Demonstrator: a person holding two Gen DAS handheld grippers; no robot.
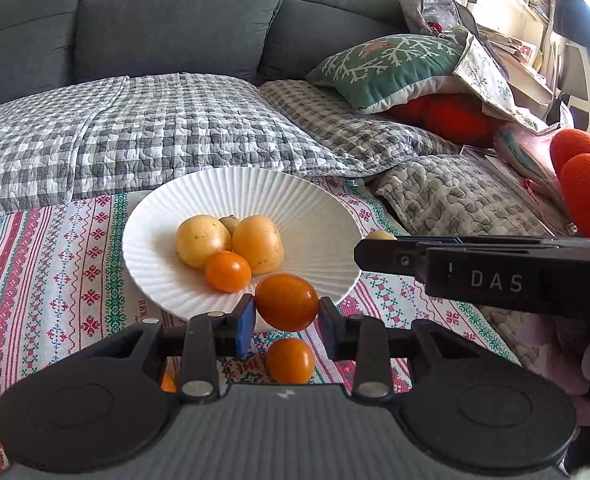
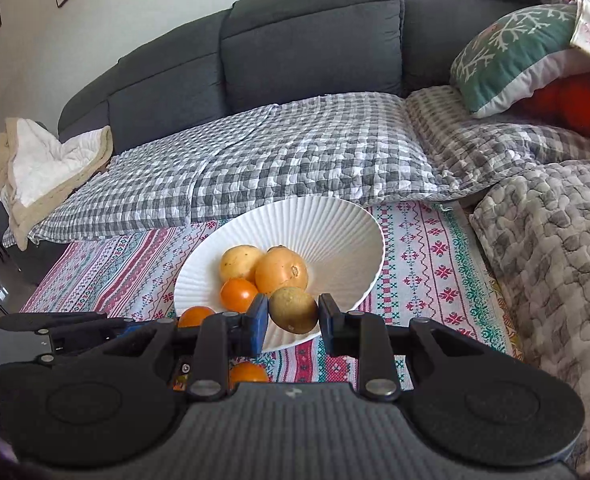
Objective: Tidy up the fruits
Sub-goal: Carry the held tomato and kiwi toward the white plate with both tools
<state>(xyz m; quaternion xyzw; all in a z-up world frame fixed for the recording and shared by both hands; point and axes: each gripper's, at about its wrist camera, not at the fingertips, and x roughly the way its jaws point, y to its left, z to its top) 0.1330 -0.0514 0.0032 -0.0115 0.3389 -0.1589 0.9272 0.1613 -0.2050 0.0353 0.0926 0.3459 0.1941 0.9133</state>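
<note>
A white ribbed plate (image 1: 315,208) (image 2: 335,224) sits on a patterned cloth and holds two yellow fruits (image 1: 201,240) (image 2: 241,262) and a small orange fruit (image 1: 228,271) (image 2: 238,294). My left gripper (image 1: 286,312) is shut on an orange fruit (image 1: 287,302) at the plate's near rim. Another orange fruit (image 1: 290,360) lies on the cloth below it. My right gripper (image 2: 294,318) is shut on a greenish-brown fruit (image 2: 294,310) over the plate's near edge. It also shows from the side in the left wrist view (image 1: 365,250), holding a yellowish fruit tip (image 1: 380,235).
The patterned cloth (image 1: 55,280) (image 2: 435,264) lies in front of a grey sofa (image 1: 175,20) covered with checked quilts (image 1: 155,128). A green cushion (image 1: 387,68) and orange pillows (image 1: 587,192) lie on the right. A folded blanket (image 2: 43,160) lies at left.
</note>
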